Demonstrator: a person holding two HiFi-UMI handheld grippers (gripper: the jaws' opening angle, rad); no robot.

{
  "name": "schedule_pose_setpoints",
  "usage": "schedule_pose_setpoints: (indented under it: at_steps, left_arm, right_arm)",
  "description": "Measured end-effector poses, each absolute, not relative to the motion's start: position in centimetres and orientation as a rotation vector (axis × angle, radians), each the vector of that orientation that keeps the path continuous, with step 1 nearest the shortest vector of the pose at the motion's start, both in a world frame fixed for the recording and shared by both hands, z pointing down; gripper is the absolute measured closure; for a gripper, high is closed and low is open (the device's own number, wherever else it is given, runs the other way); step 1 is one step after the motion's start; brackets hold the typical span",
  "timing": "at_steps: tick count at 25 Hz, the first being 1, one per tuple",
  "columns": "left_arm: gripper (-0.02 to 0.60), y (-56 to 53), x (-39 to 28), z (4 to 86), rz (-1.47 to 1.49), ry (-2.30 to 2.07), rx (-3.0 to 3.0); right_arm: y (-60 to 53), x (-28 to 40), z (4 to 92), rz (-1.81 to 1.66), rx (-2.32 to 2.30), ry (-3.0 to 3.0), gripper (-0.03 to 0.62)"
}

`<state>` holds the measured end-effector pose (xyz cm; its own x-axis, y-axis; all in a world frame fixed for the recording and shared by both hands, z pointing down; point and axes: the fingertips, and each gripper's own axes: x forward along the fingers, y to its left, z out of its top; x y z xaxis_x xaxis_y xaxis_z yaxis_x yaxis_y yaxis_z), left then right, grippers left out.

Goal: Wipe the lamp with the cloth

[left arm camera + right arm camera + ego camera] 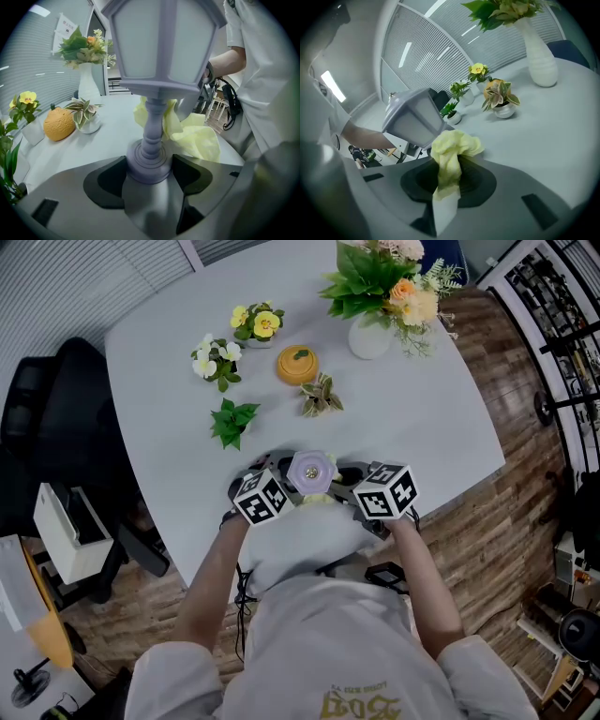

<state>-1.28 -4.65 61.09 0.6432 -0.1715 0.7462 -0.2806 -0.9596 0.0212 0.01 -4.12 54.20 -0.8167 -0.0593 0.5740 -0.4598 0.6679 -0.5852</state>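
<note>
Wiping judged under way, part done at best. Lavender lantern lamp, lower centre of head view, clamped by base in left gripper. Yellow cloth pinched in right gripper, bunched beside lamp's shade. Wiped area undeterminable; cloth-to-lamp contact hidden behind shade.

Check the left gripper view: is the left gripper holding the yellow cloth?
No, the left gripper clamps the round base of the lamp, while the cloth lies behind it.
</note>
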Motion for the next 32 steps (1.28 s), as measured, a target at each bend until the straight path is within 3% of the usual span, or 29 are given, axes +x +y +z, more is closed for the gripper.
schedule_pose_setpoints:
  at_steps: [32]
  left_arm:
    - [0.264,-4.6,-1.2,60.9,1.211,-0.376,2.725]
  right_arm:
    - [-3.3,0.4,51.8,0.944,0.342,-2.484,0.511]
